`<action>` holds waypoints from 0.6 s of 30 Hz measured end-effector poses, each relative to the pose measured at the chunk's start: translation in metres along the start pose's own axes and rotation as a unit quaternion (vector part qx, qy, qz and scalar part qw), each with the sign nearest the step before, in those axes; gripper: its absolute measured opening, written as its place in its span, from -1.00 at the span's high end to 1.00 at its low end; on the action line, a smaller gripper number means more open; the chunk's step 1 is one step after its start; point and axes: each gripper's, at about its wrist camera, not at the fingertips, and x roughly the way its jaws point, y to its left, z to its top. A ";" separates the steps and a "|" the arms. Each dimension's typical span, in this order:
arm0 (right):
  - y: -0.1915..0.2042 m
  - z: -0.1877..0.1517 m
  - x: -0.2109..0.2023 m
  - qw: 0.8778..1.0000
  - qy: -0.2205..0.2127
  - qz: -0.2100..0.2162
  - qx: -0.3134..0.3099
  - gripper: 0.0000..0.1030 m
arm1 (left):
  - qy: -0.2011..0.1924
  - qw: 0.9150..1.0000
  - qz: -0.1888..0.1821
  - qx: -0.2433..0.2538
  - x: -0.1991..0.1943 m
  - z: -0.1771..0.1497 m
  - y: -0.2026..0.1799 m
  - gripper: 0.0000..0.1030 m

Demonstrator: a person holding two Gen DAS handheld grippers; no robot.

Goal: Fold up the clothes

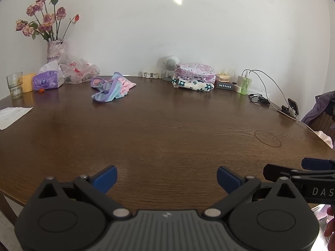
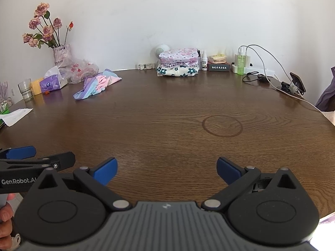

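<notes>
Both pairs of blue fingers stand wide and empty, the left gripper [image 1: 166, 176] and right gripper [image 2: 166, 170] side by side low over the bare near tabletop [image 1: 167, 129], likely staging before a reach. Farther off, upper left, the crumpled pastel garment [image 1: 111, 89] lies unfolded, well apart from the folded stack [image 1: 193, 77] parked against the wall.

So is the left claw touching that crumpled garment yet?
Apart. The left wrist view shows the open left claw near the table edge, bare wood between it and the crumpled garment.
</notes>
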 end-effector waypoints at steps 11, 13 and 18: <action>-0.001 -0.001 0.001 1.000 0.002 0.001 0.003 -0.99 | 0.000 1.000 -0.003 0.007 -0.001 -0.001 0.002 -0.98; -0.002 -0.001 0.002 1.000 0.002 0.001 0.003 -0.99 | 0.001 1.000 -0.004 0.008 -0.001 -0.001 0.004 -0.98; -0.001 -0.001 0.002 1.000 0.002 0.002 0.002 -0.99 | 0.001 1.000 0.000 0.009 0.003 0.001 -0.006 -0.98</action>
